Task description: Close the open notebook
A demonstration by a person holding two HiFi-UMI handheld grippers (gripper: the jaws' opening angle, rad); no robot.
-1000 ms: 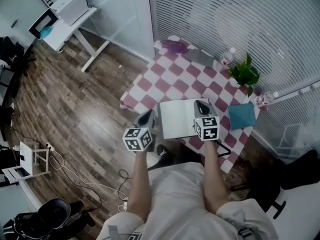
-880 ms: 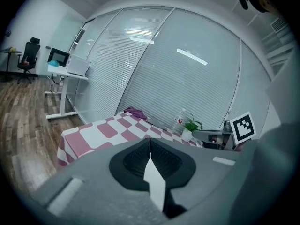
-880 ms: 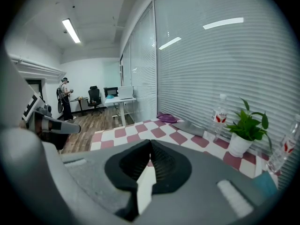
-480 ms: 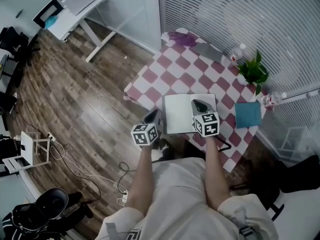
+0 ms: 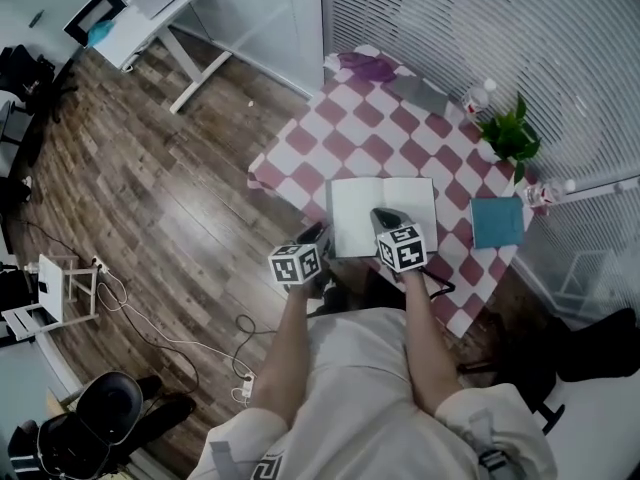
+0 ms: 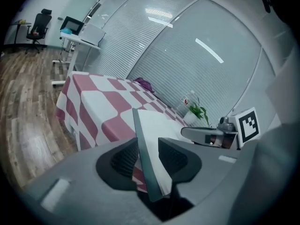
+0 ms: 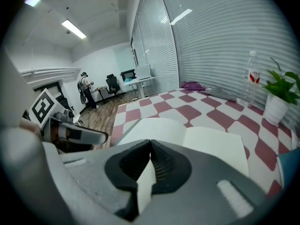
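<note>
An open notebook [image 5: 400, 198] with blank white pages lies flat on the red-and-white checkered table [image 5: 300, 148], near its front edge. My left gripper [image 5: 318, 236] is at the notebook's left edge. In the left gripper view its jaws are opening, and the dark edge of the left cover [image 6: 145, 163] stands between the left gripper [image 6: 147, 144] pads without being pressed. My right gripper [image 5: 380, 215] hovers low over the near middle of the pages. In the right gripper view, the right gripper [image 7: 150, 144] has its tips together above the left page of the notebook [image 7: 206, 144].
At the table's far right stand a potted green plant [image 5: 510, 138] and a clear bottle [image 5: 478, 98]. A teal book [image 5: 496, 222] lies right of the notebook. A purple cloth [image 5: 368, 67] and a grey slab [image 5: 420, 93] sit at the far edge. A white desk [image 5: 150, 18] stands across the wooden floor.
Both grippers have come down towards the notebook. The left one moved right to the notebook's left edge. The right one drew back towards the near edge of the pages.
</note>
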